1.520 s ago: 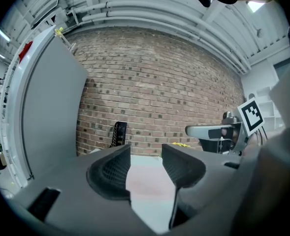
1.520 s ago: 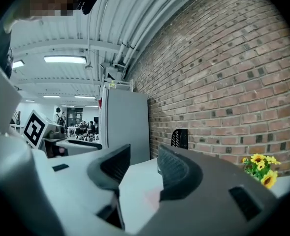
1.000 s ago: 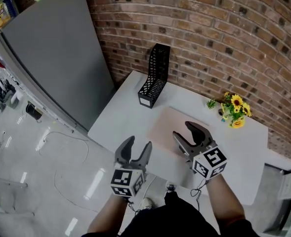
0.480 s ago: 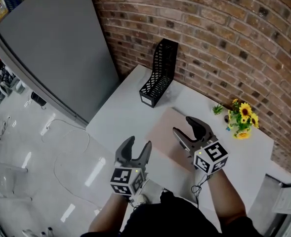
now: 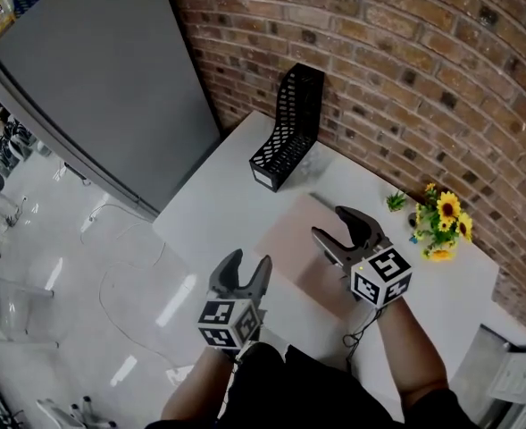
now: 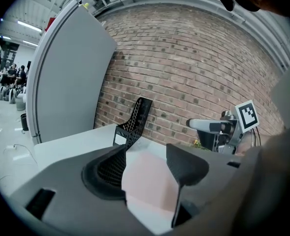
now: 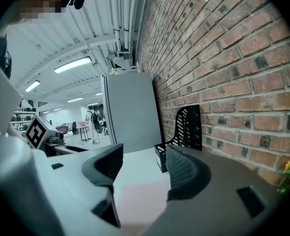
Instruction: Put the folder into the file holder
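Note:
A pale pink folder [image 5: 309,250] lies flat on the white table [image 5: 227,206], also seen as the pink folder [image 6: 149,178] and the pink folder [image 7: 137,200]. A black mesh file holder [image 5: 288,130] stands upright at the table's far edge by the brick wall; it shows as the file holder [image 6: 133,124] and the file holder [image 7: 180,134]. My left gripper [image 5: 243,272] hangs open over the table's near edge, empty. My right gripper [image 5: 345,231] is over the folder's right part, its jaws have just been opening, nothing between them.
A small pot of yellow sunflowers [image 5: 443,226] stands at the table's right back. A brick wall [image 5: 405,79] runs behind the table. A tall grey panel [image 5: 93,88] leans at the left. Cables lie on the shiny floor [image 5: 84,266] below.
Both grippers have come down a little toward the table. The right gripper's jaws stand slightly wider than before. The folder and file holder have not moved on the table.

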`<action>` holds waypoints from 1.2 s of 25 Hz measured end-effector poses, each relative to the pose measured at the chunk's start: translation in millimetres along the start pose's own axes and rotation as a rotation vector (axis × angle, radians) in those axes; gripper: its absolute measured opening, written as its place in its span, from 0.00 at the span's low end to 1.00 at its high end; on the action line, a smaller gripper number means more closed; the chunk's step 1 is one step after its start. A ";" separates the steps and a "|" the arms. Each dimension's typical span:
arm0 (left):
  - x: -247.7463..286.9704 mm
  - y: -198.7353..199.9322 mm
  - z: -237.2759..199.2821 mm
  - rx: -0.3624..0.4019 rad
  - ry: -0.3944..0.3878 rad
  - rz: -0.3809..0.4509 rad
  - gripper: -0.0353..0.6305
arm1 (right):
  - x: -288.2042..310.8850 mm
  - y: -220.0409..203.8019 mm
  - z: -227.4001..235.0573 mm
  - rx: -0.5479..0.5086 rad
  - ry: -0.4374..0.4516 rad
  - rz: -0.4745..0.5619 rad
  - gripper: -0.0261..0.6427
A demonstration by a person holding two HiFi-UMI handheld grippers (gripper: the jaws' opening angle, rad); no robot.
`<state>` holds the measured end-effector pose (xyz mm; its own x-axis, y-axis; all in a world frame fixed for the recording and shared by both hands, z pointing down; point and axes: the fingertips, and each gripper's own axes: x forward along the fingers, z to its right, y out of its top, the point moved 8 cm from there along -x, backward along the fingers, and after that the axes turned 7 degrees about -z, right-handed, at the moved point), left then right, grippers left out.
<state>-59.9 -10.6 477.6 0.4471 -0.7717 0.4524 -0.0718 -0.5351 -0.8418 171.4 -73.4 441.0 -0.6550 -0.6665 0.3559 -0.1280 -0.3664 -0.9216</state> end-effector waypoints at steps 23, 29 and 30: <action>58.1 -63.8 -46.8 -0.253 0.019 -0.204 0.45 | 77.9 -40.0 41.1 0.021 0.064 -0.248 0.52; 74.6 -89.9 -58.7 -0.365 0.008 -0.279 0.46 | 118.2 -59.1 61.7 0.029 0.085 -0.374 0.56; 77.1 -93.6 -59.9 -0.382 0.006 -0.289 0.46 | 124.7 -62.2 65.8 0.030 0.088 -0.396 0.57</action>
<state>-72.0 -40.6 609.0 0.4917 -0.5743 0.6546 -0.2688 -0.8151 -0.5132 146.6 -176.5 552.9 -0.6207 -0.4124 0.6668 -0.3621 -0.6036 -0.7103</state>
